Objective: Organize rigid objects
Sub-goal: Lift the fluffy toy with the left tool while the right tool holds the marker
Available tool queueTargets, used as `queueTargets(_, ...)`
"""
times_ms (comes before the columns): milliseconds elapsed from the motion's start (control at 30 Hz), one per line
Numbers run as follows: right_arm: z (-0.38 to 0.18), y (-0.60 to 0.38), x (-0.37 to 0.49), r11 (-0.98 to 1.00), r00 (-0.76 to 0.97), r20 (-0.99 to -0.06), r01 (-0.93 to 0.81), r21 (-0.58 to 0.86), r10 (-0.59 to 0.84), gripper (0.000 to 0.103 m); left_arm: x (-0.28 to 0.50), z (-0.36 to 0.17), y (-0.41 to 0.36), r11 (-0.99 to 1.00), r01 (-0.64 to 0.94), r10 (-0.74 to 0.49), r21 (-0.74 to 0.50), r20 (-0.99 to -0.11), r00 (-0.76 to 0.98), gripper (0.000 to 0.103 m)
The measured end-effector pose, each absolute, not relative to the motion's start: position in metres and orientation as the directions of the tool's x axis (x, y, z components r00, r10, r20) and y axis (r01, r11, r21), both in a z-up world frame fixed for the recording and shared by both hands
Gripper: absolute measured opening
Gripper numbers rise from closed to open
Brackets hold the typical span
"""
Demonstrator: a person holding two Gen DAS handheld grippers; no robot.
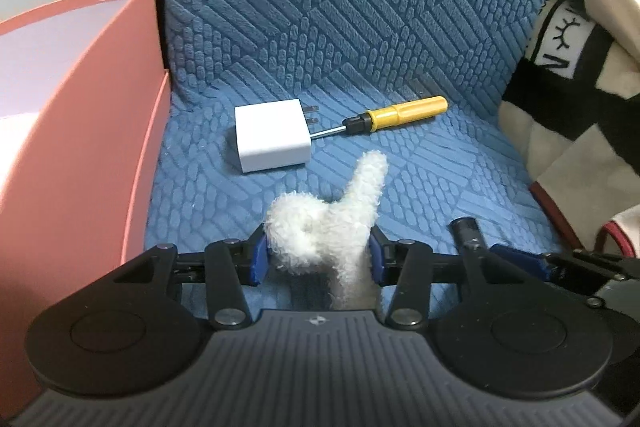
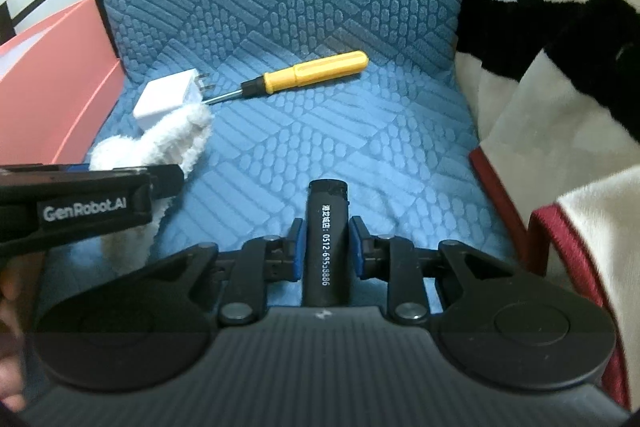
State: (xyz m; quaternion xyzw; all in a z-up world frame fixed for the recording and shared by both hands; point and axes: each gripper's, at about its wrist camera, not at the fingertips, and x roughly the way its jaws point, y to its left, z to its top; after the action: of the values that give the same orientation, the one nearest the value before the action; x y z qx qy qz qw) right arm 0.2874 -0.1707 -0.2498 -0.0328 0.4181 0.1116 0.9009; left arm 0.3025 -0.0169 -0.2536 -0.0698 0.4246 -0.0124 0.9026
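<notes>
Screwdriver [image 1: 396, 115] touches charger [image 1: 273, 135] on the blue seat cushion [image 1: 440, 179]; left claw [image 1: 316, 255] clamps a fluffy white toy [image 1: 324, 227], right claw [image 2: 325, 247] clamps a black cylinder [image 2: 326, 239].

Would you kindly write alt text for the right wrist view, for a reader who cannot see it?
The right gripper clamps a black cylinder printed with white digits, above a blue quilted seat cover. Farther off lie a yellow-handled screwdriver and a white charger; at left, the left gripper holds a fluffy white toy.

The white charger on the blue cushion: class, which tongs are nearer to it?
Left. The left tongs, gripping a fluffy white toy, sit just below the white charger; the right tongs, holding a black cylinder, are further right.
</notes>
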Motion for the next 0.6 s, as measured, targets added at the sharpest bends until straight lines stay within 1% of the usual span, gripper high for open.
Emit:
queueTargets(100, -0.248, -0.171, 0.276, 0.972, 0.615, -0.765, -0.23, 0.058, 0.191, 0.027, 0.29, -0.246, -0.017, 0.99, -0.028, -0.09, -0.141, -0.757, 0.647, 0.053)
queueTargets(233, -0.241, -0.17, 0.261, 0.974, 0.623, -0.761, -0.219, 0.055, 0.183, 0.027, 0.275, -0.245, -0.015, 0.99, -0.035, -0.086, -0.139, -0.771, 0.631, 0.053)
queueTargets(600, -0.22, -0.183, 0.216, 0.971, 0.611, -0.759, -0.199, 0.13, 0.227, 0.027, 0.229, -0.225, -0.006, 0.982, -0.009, -0.14, -0.187, -0.766, 0.628, 0.053)
